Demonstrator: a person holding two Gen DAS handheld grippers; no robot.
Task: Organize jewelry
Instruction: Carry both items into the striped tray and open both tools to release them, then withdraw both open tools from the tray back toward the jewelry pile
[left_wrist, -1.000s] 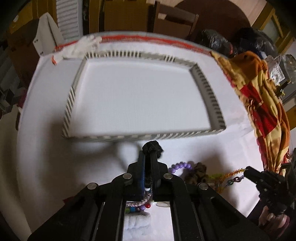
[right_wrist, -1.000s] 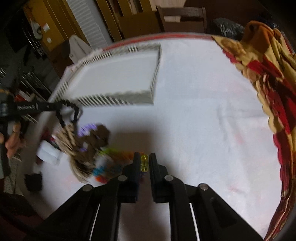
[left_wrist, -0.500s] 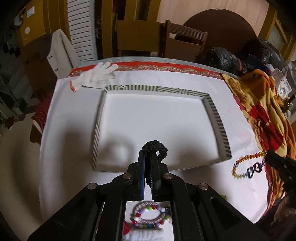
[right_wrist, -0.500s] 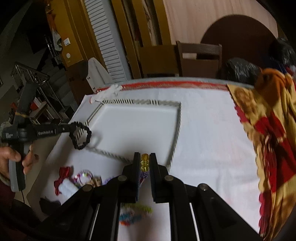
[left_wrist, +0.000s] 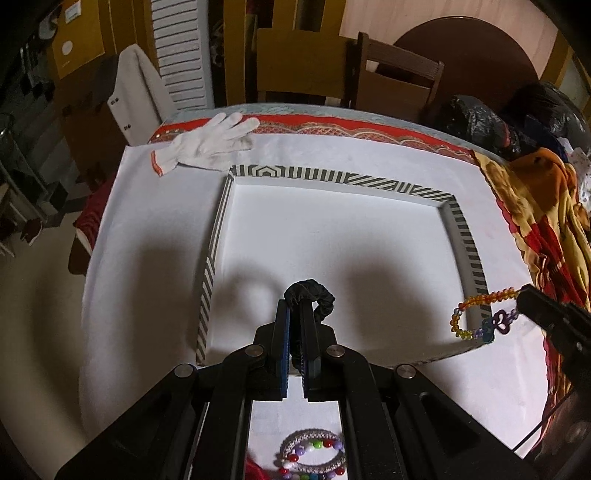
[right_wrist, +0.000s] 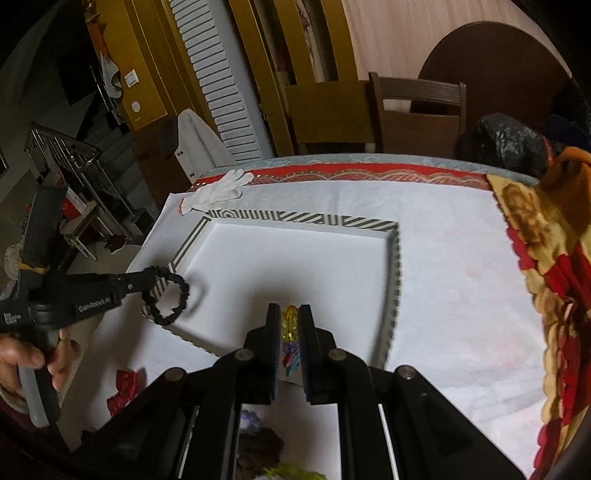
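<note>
A black scrunchie is pinched between the nearly closed fingers of the left gripper, looping out past their tips and hanging over the near left part of the striped tray. The right gripper has its fingers closed on a beaded bracelet, yellow beads showing between the pads; in the left view that bracelet dangles over the tray's near right corner. Behind the left fingers, on the white tablecloth, lies a multicolored bead bracelet. Beyond the tray's far left corner rests a white glove. A patterned cloth lies off to the right.
</note>
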